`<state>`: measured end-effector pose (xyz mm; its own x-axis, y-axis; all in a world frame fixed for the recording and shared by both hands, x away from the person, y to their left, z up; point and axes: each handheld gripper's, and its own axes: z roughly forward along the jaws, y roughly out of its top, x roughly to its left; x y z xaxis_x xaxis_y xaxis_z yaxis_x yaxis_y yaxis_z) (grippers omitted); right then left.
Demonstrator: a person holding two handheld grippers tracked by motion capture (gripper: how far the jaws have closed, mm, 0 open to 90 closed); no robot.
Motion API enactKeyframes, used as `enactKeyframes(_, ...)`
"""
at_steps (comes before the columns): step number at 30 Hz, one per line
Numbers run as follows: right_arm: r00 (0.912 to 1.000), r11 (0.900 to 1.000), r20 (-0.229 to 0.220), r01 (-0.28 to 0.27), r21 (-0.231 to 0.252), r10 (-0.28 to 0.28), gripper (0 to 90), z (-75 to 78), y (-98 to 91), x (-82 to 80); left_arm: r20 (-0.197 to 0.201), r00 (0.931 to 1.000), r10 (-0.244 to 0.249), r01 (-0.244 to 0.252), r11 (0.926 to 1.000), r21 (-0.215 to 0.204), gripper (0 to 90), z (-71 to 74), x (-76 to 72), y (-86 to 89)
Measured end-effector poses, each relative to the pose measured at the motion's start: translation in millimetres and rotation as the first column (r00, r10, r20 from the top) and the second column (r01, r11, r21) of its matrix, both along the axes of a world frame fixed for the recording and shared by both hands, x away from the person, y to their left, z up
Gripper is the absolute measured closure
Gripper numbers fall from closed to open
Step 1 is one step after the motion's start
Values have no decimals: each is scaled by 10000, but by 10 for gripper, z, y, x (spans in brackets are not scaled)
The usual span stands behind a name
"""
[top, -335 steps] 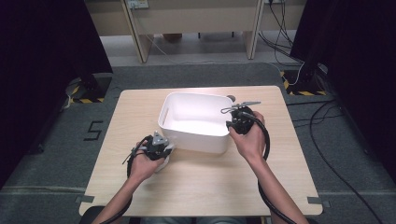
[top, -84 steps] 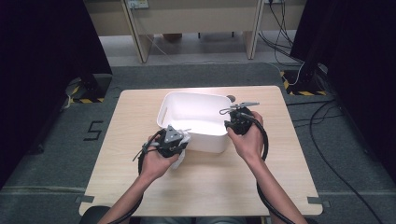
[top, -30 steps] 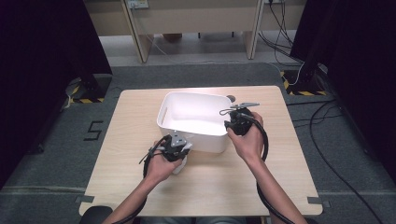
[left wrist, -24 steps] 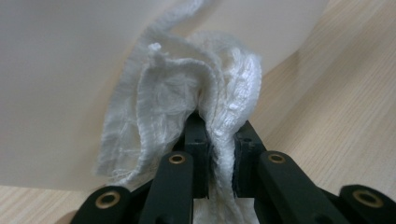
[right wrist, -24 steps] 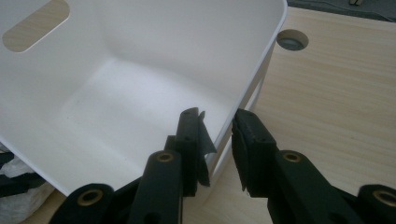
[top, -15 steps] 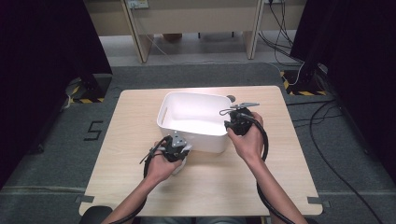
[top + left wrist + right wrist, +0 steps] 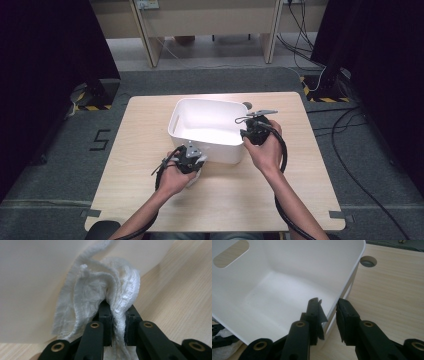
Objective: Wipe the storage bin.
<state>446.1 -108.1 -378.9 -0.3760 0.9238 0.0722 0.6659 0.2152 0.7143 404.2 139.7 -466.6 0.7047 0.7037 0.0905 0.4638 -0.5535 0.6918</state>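
A white plastic bin [image 7: 220,149] stands at the middle of the wooden table [image 7: 280,200]. My left gripper [image 7: 195,162] is shut on a crumpled white cloth [image 7: 196,176] low against the bin's near outer wall. In the left gripper view the cloth [image 7: 100,290] bulges out of the left gripper [image 7: 117,312] and touches the bin wall [image 7: 30,290]. My right gripper [image 7: 248,132] sits at the bin's right side. Seen from the right gripper [image 7: 328,306], one jaw is inside the bin [image 7: 287,270] and one outside, clamped on its wall.
A round cable hole [image 7: 247,105] [image 7: 368,261] lies in the table just behind the bin's right corner. The bin has a slot handle [image 7: 230,250] in its far wall. Bare tabletop spreads in front of and beside the bin; grey floor and cables surround the table.
Over the earlier frames my left gripper carried the cloth from the bin's front left corner rightward along its front wall. In the last second nothing has moved. The right gripper has kept its hold.
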Motion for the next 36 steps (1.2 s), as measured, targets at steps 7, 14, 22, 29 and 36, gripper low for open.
enactKeyframes(7, 10000, 10000, 9, -6, 5, 6, 728, -1, -1, 0, -28, 10000, -14, 14, 10000, -61, 798, 2, 1, -17)
enactKeyframes(14, 10000, 10000, 21, -11, -2, 11, 729, -1, -2, -1, -8, 10000, 2, -2, 9999, -119, 798, 9, -3, -14)
enactKeyframes(22, 10000, 10000, -7, -9, 17, 9, 728, 0, -2, 3, 84, 10000, -43, 45, 9998, -195, 798, 51, -11, -12)
enactKeyframes(29, 10000, 10000, -28, -13, 10, 13, 726, 2, -3, 6, 178, 9998, -62, 68, 9994, -329, 798, 93, -20, -12)
enactKeyframes(36, 10000, 10000, -26, -33, -12, 33, 726, 3, -3, 6, 260, 9996, -88, 100, 9989, -467, 798, 162, -29, -7)
